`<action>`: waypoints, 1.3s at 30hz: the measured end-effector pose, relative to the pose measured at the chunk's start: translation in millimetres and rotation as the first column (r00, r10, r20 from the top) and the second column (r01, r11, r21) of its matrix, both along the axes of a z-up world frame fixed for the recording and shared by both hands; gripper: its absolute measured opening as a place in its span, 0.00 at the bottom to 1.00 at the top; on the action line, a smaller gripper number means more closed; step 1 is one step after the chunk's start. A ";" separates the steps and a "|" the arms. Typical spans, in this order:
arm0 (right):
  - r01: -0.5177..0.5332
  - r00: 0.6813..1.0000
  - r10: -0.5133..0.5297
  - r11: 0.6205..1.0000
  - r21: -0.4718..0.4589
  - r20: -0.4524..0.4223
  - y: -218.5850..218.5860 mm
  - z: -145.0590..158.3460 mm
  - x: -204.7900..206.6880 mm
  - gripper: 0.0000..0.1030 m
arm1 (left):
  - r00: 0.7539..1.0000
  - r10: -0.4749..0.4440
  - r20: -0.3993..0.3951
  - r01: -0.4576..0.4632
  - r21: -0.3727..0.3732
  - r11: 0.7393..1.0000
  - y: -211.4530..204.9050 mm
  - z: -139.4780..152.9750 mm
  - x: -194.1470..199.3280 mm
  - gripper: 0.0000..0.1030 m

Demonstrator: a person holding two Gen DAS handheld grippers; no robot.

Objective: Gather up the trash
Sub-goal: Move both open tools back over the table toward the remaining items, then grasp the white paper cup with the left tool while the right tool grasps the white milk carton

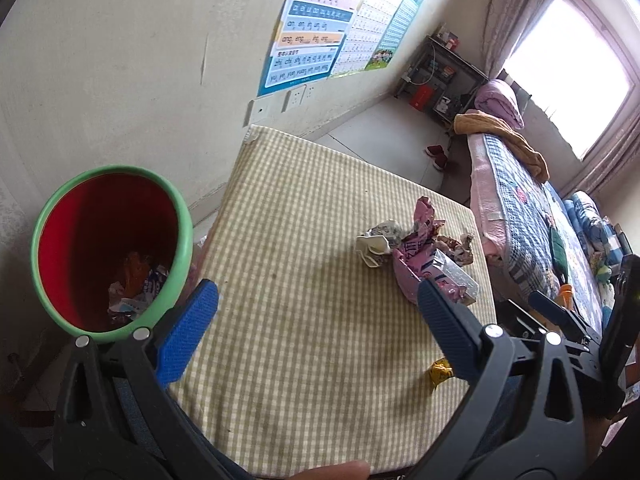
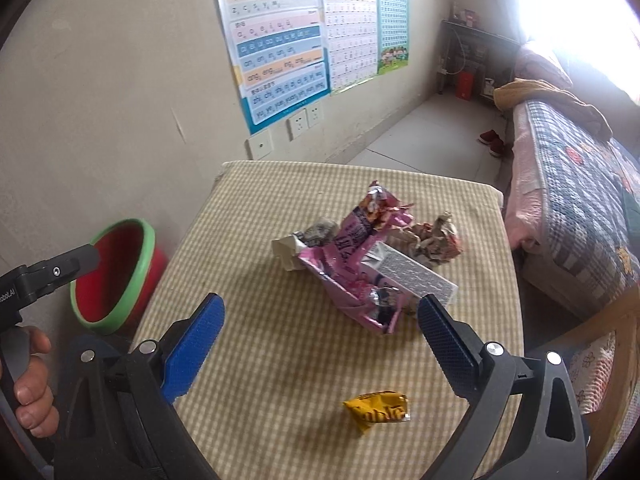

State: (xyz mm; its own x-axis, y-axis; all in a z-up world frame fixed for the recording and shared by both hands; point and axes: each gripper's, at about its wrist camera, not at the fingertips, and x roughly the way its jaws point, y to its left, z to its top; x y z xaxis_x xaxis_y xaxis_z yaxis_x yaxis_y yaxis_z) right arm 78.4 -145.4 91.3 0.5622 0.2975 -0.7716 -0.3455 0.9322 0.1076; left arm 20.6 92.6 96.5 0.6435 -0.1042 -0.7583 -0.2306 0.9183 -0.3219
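A red bin with a green rim [image 1: 110,248] stands left of the checked table [image 1: 304,280] and holds several wrappers. It also shows in the right wrist view [image 2: 114,276]. A pile of trash lies mid-table: a pink wrapper [image 2: 352,260], a white box [image 2: 416,274], crumpled paper [image 2: 438,240] and a white carton [image 2: 290,250]. A yellow wrapper [image 2: 378,408] lies near the front edge. My left gripper [image 1: 318,332] is open and empty over the table beside the bin. My right gripper [image 2: 320,344] is open and empty, above the yellow wrapper.
A bed [image 2: 580,208] with a patterned quilt stands right of the table. Posters [image 2: 280,40] and sockets hang on the wall behind. Red shoes [image 2: 494,142] lie on the floor, and a dark shelf [image 2: 476,60] stands at the far wall.
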 end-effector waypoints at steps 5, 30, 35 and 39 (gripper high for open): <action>0.064 0.998 -0.064 0.998 0.001 -0.001 -34.5 -3.1 6.1 0.91 | 0.999 -0.048 -0.007 0.049 0.021 0.999 -23.7 1.3 12.9 0.95; 0.074 0.984 -0.087 0.993 -0.089 -0.155 -104.7 -87.1 72.7 0.91 | 0.971 -0.168 -0.169 0.180 0.058 0.982 -78.4 -55.8 121.7 0.95; 0.037 0.981 -0.053 0.996 -0.086 -0.187 -98.7 -104.2 90.9 0.91 | 0.962 -0.169 -0.213 0.171 -0.009 0.985 -72.7 -82.0 146.5 0.95; -0.008 0.976 -0.009 0.997 -0.079 -0.216 -92.1 -118.5 101.5 0.91 | 0.955 -0.171 -0.242 0.163 -0.053 0.985 -70.9 -103.2 160.9 0.94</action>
